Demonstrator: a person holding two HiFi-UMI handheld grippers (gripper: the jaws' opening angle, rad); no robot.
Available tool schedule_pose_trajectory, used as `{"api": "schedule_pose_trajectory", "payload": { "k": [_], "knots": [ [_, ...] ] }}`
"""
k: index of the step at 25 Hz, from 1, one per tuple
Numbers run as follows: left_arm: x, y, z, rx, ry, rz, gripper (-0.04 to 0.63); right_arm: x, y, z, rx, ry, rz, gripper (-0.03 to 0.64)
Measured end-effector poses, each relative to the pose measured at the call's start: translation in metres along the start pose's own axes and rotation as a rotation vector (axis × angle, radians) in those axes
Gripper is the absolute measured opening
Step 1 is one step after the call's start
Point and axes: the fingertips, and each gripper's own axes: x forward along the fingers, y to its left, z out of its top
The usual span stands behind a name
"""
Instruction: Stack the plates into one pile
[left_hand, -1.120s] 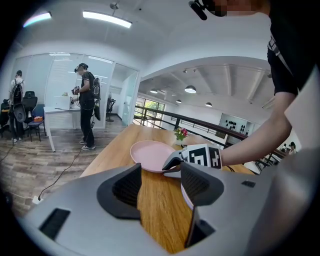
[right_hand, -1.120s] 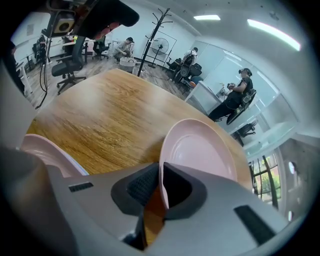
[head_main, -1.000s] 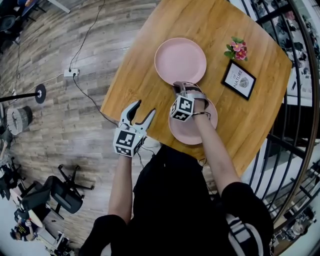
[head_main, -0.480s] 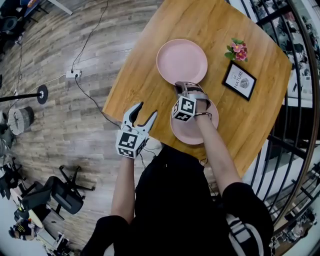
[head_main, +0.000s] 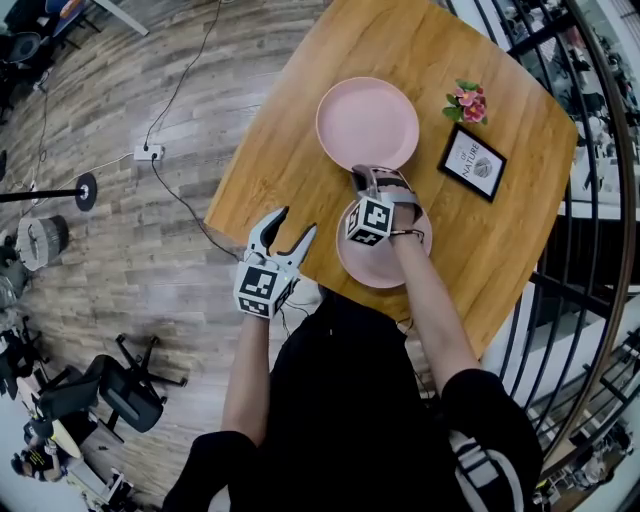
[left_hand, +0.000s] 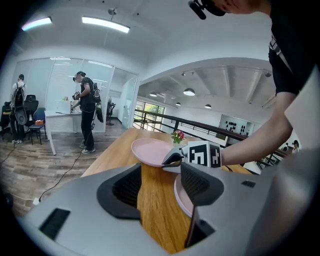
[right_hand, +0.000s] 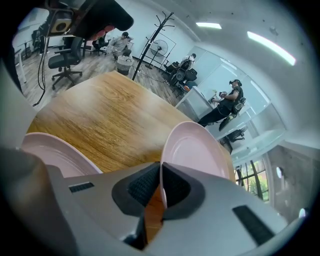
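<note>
Right tongs (head_main: 374, 176) pinch far plate (head_main: 366, 118) by its rim; left tongs (head_main: 294, 222) spread, empty. Risk: edge grip may let it pivot and strike near plate (head_main: 388, 265).

An open-plan office is being shown, being signalled by a swivel chair (right_hand: 65, 61), a coat stand (right_hand: 150, 46), glass-walled rooms (left_hand: 60, 87), strip ceiling lights (left_hand: 105, 23) and wood-plank flooring (head_main: 110, 260).

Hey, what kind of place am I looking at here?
Probably an open-plan office or lab workspace, perhaps on an upper level. An office chair stands on the plank floor, a person stands at a white desk, and a black railing runs beside the wooden table.
</note>
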Motion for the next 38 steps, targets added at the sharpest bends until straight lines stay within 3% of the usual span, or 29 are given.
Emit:
{"api": "schedule_pose_trajectory", "payload": {
  "k": [12, 38],
  "knots": [
    [-0.023, -0.029, -0.003, 0.03, -0.009, -0.011, 0.261, -0.035, 0.001, -0.009, 0.01, -0.002, -0.064, 0.023],
    [-0.073, -0.081, -0.032, 0.049, -0.031, -0.045, 0.261, -0.095, 0.074, -0.035, 0.014, 0.049, -0.086, 0.023]
  ]
}}
